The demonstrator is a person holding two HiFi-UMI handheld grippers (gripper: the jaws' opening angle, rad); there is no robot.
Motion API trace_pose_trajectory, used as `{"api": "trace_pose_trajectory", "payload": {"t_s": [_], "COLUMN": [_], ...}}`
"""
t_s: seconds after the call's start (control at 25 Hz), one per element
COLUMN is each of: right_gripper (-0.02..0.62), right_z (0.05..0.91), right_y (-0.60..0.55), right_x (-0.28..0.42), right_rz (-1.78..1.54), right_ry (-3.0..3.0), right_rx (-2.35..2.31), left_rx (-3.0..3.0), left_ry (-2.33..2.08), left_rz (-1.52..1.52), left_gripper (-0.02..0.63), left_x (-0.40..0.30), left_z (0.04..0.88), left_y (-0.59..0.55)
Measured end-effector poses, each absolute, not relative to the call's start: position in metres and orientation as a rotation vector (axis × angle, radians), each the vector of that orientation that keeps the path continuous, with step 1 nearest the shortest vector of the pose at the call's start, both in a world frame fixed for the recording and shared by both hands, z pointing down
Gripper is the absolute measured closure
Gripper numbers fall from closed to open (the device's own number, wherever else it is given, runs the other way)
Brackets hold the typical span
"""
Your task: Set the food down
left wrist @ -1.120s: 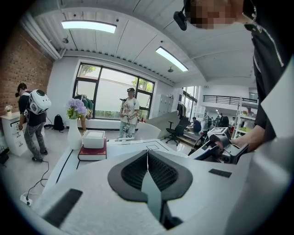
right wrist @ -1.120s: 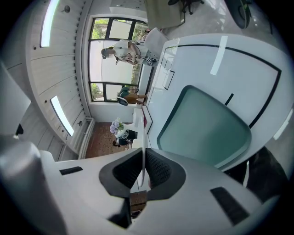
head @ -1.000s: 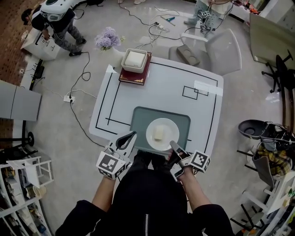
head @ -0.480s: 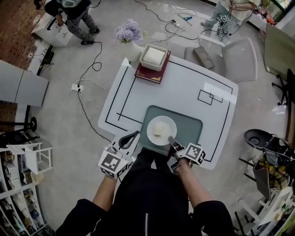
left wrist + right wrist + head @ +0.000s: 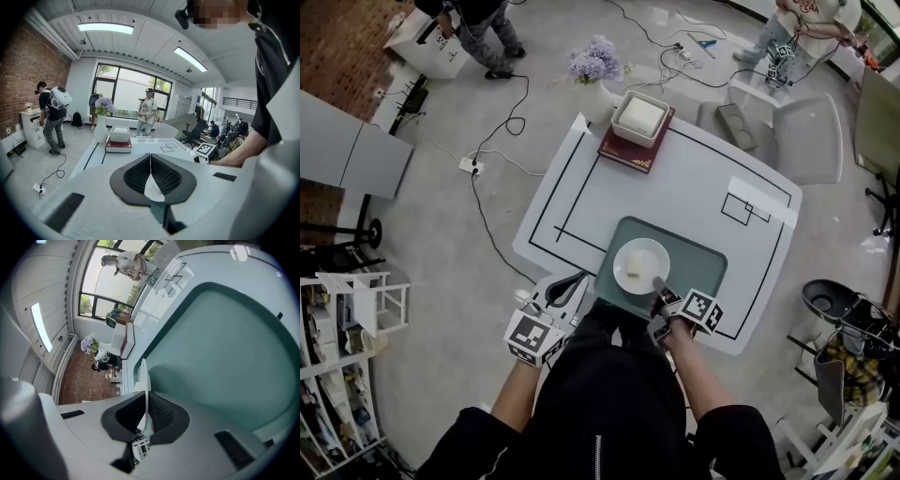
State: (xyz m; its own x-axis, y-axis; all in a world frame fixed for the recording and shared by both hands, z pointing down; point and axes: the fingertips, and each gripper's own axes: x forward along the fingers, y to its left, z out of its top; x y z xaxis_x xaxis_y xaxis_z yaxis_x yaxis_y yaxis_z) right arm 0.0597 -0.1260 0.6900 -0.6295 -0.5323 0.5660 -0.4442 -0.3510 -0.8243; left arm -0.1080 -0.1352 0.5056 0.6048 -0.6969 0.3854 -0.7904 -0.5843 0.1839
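Book (image 5: 628,151) with white box (image 5: 639,116) atop lies at the table's (image 5: 694,202) far edge, apart from the placemat (image 5: 705,264). Right gripper (image 5: 657,283) clamps the plate (image 5: 637,259) rim; left gripper (image 5: 573,281) closed, empty.

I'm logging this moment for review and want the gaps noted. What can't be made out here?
- The food on the plate: head view, too small to identify; just a pale block.
- Whether the plate touches the mat: head view looks straight down; right gripper view shows only its rim edge-on.
- The white box, its contents: head view, too small.
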Motion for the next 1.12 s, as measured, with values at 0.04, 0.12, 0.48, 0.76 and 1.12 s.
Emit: {"api": "trace_pose_trajectory", "payload": {"t_s": [0.04, 0.12, 0.48, 0.76, 1.12], "right_gripper": [0.577, 0.577, 0.577, 0.573, 0.52], "right_z": [0.693, 0.697, 0.705, 0.71, 0.72], "right_y": [-0.125, -0.123, -0.122, -0.123, -0.116], "right_x": [0.06, 0.062, 0.065, 0.071, 0.093], "right_rz": [-2.164, -2.17, -2.149, -2.156, -2.157], "right_ry": [1.747, 1.74, 1.76, 1.827, 1.837], "right_rx": [-1.334, -1.355, -1.402, -1.486, -1.632], "left_rx": [2.495, 2.492, 2.502, 2.522, 2.54], "left_ry": [-1.202, -1.199, -1.158, -1.117, -1.06], "left_rz": [0.389, 0.387, 0.38, 0.376, 0.372], "left_gripper": [0.597, 0.597, 0.597, 0.597, 0.597], "left_x": [-0.109, -0.11, -0.1, -0.088, -0.076], "left_z": [0.506, 0.507, 0.512, 0.513, 0.514], "left_y": [-0.134, -0.133, -0.135, -0.137, -0.144]}}
